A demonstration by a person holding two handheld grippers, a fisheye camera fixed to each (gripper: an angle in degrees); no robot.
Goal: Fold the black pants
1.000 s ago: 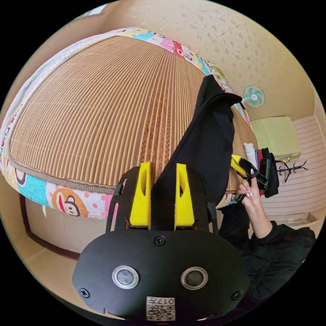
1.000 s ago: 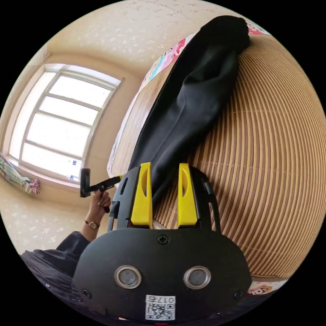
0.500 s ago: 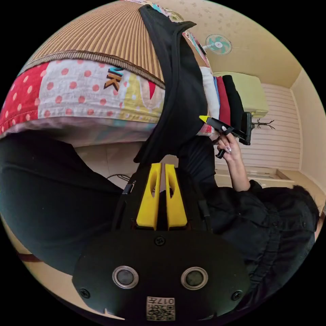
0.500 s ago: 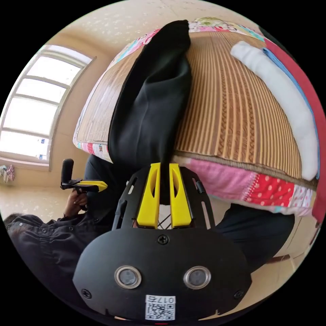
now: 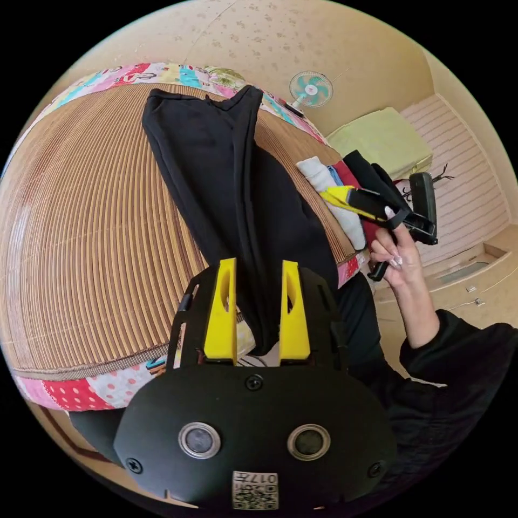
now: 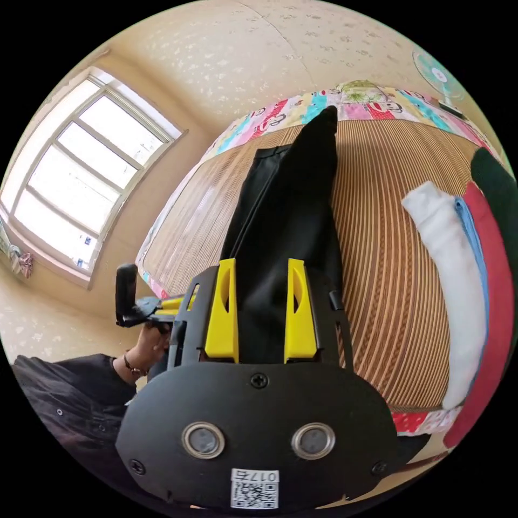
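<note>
Left gripper view shows the black pants (image 5: 237, 189) laid lengthwise on the woven bed mat (image 5: 91, 226), both the left gripper (image 5: 258, 302) and right gripper (image 6: 261, 302) parted around the near end, probably to re-grip for folding.

A home bedroom. Woven bamboo mat (image 5: 97, 226) over a cartoon-print patchwork bedsheet (image 6: 302, 110), pale patterned wallpaper (image 6: 226, 59), large paned window (image 6: 81, 178), small teal wall fan (image 5: 310, 89).
</note>
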